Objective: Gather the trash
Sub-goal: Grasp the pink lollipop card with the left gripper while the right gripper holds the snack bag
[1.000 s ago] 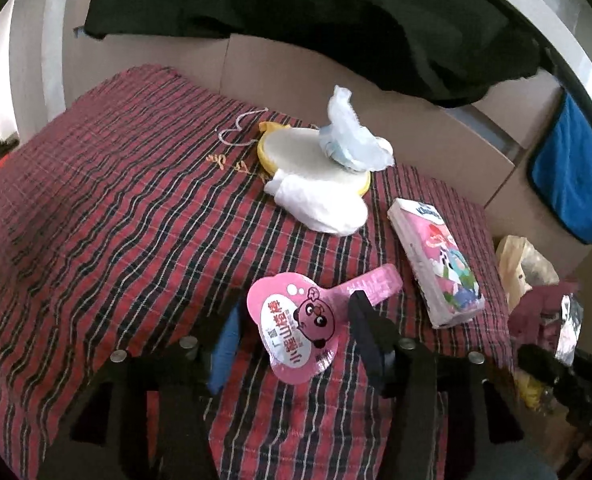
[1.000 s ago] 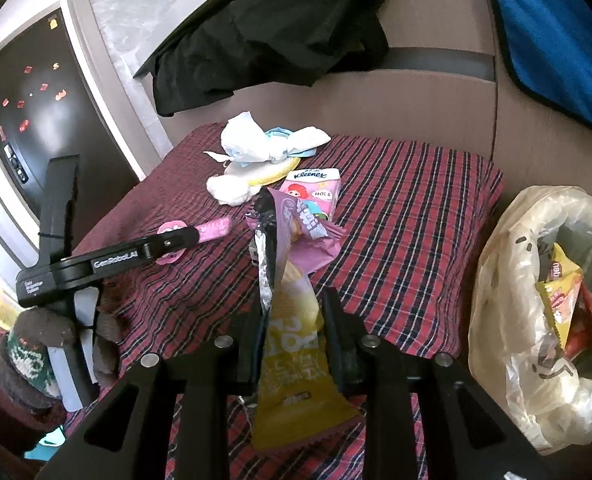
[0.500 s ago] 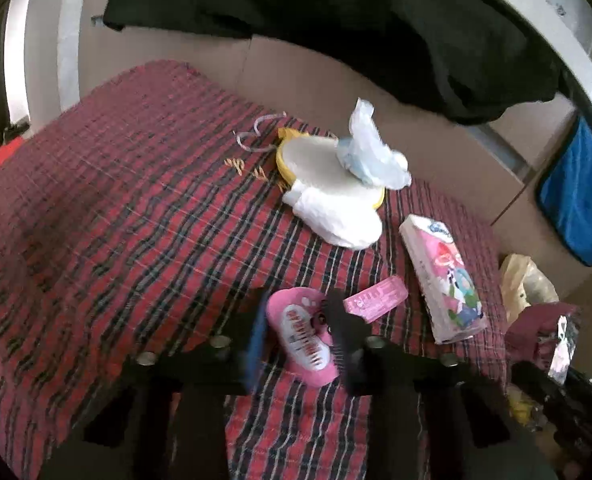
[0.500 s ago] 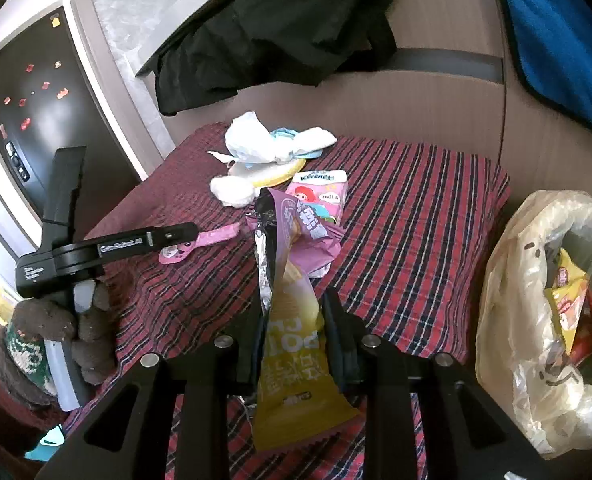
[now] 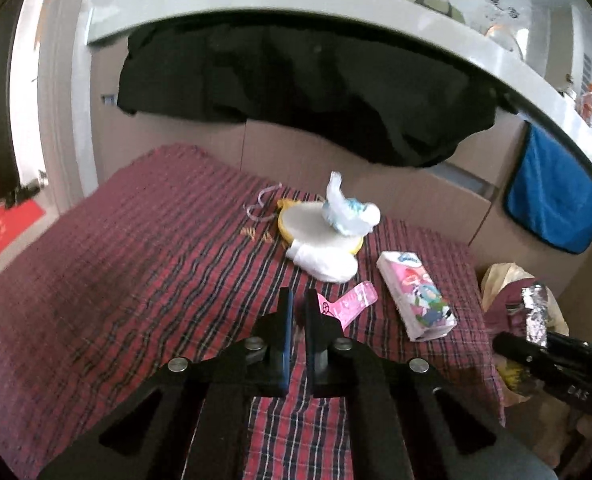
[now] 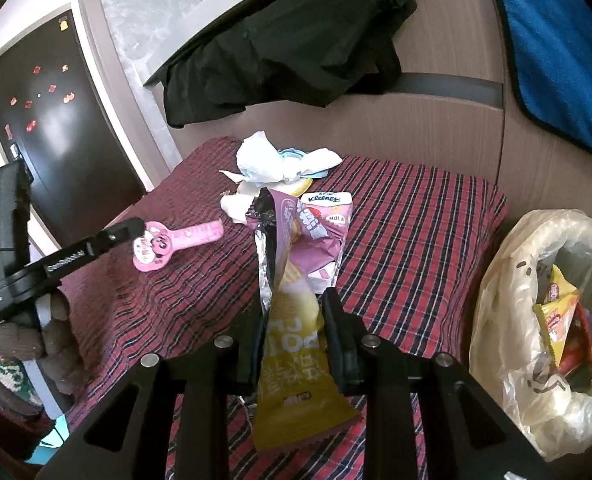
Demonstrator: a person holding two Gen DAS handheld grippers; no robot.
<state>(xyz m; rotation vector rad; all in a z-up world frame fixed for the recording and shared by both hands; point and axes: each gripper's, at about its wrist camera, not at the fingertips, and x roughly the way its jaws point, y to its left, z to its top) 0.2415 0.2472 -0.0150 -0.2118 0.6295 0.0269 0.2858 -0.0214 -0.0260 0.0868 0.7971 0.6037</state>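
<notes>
Trash bag [image 6: 496, 280] interior shows only from right wrist.

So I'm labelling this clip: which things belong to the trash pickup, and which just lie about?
Job:
pink wrapper in left gripper
snack bag in right gripper
trash bag
crumpled tissue

Lying about:
tissue pack
blue towel
black garment

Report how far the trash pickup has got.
Done: wrappers already sit in the trash bag. In hand: the right gripper is shut on a yellow and purple snack wrapper, not yet in the bag; the left gripper is shut on the pink wrapper. Left on the plaid cloth: crumpled tissues on and beside the yellow disc. The Kleenex pack may not be trash.
</notes>
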